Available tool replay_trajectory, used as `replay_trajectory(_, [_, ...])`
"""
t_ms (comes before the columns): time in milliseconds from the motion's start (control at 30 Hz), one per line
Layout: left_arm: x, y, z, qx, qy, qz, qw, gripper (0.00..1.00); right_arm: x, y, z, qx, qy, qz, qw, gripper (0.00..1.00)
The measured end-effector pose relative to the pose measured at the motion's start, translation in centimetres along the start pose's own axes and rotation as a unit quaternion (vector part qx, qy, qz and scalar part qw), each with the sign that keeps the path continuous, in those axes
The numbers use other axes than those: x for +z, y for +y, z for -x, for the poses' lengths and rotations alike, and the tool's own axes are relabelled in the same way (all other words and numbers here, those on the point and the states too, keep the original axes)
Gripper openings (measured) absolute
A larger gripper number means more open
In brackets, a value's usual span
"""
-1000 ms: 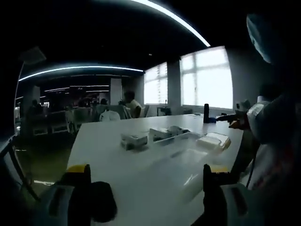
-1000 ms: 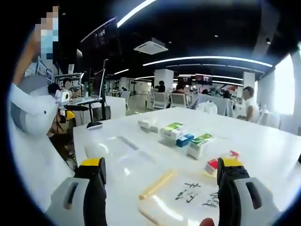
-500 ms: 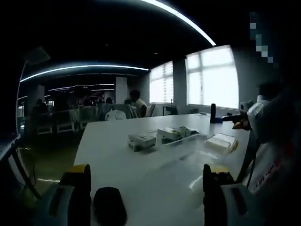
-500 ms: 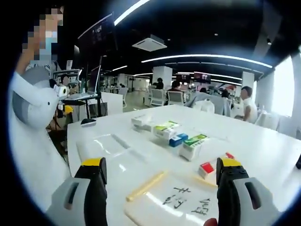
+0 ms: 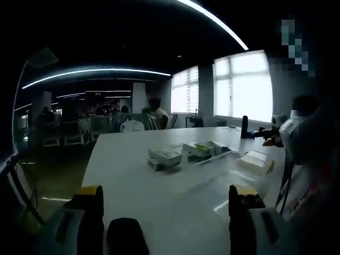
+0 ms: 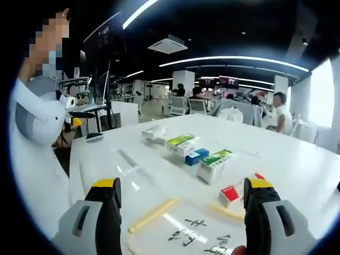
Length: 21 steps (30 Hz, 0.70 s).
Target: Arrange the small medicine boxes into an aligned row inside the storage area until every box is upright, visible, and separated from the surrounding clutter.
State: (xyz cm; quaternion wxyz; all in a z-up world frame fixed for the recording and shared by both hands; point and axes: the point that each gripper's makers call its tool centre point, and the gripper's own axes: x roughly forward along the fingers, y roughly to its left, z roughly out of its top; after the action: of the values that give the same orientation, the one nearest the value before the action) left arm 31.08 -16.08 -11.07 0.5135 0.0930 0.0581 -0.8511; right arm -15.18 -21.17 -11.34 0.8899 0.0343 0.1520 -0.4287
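I see a dim open office. Bright windows [image 5: 241, 87] glow beyond the white desk [image 5: 133, 175]. Light strips [image 6: 234, 59] cross the dark ceiling.

A dim office with bright windows. The left claw [image 5: 166, 212] hangs open and empty above a long white surface [image 5: 127, 175]. Several small medicine boxes [image 5: 186, 153] lie in a loose cluster mid-surface. A dark bottle [image 5: 244, 126] stands farther right.
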Motion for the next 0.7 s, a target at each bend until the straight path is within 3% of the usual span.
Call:
replay_trajectory(167, [0.6, 0.2, -0.8, -0.004, -0.003, -0.001, 1.0, 0.98, 0.2, -0.3, 0.0, -0.002, 0.0, 0.004, 1.0, 0.94])
replay_trajectory(433, [-0.1, 0.9, -1.2, -0.004, 0.01, -0.002, 0.9999, 0.98, -0.2, -1.4, -0.1, -0.023, -0.002, 0.001, 0.9997, 0.94])
replay_trajectory(700, [0.1, 1.4, -1.8, -0.005, 0.0, 0.003, 1.0, 0.97, -0.1, -1.8, -0.1, -0.027, 0.0, 0.007, 0.9996, 0.93])
